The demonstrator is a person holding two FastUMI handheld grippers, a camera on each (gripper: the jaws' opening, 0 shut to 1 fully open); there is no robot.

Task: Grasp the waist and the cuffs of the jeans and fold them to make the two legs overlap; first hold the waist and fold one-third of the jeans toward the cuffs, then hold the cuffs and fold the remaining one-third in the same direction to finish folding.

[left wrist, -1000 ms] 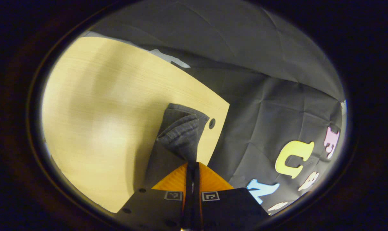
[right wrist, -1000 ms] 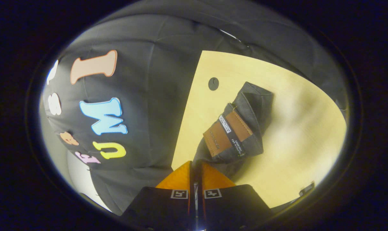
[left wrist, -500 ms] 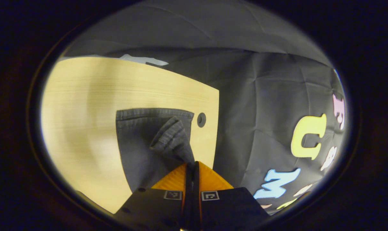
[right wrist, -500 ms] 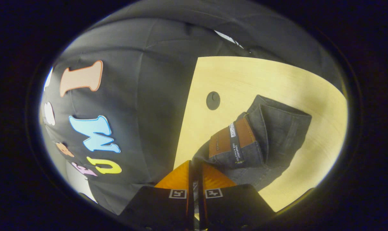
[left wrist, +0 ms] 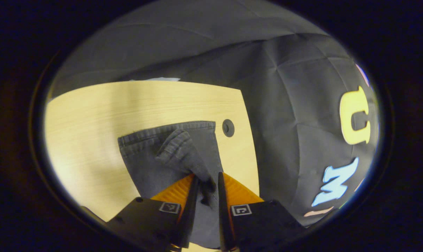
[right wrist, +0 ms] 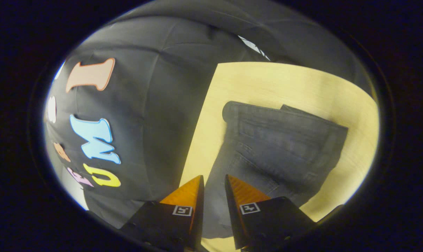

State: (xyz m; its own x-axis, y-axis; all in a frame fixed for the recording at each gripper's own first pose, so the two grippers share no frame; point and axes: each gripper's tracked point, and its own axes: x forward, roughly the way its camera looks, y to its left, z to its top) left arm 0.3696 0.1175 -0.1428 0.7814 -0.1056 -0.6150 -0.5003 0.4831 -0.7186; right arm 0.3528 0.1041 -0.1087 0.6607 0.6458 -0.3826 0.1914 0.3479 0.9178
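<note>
Dark grey jeans [left wrist: 152,157] lie on the pale wooden table [left wrist: 92,112]. In the left gripper view a lifted cuff [left wrist: 178,147] rises from the flat leg and runs down into the gap of my left gripper [left wrist: 206,179], whose fingers stand a little apart around it. In the right gripper view the jeans [right wrist: 281,140] rest flat near the table's edge, their hemmed end on the far side. My right gripper [right wrist: 213,182] is open just above the near part of the cloth, with nothing pinched.
The table [right wrist: 267,80] ends close beside the jeans, with the black cloth wall beyond. A round cable hole [left wrist: 228,127] sits near that edge, next to the cuff end. Bare tabletop extends past the jeans.
Both grippers have come down toward the table and their fingers have parted. The waist with its brown patch has dropped flat and the patch is out of sight. The cuff has slackened.
</note>
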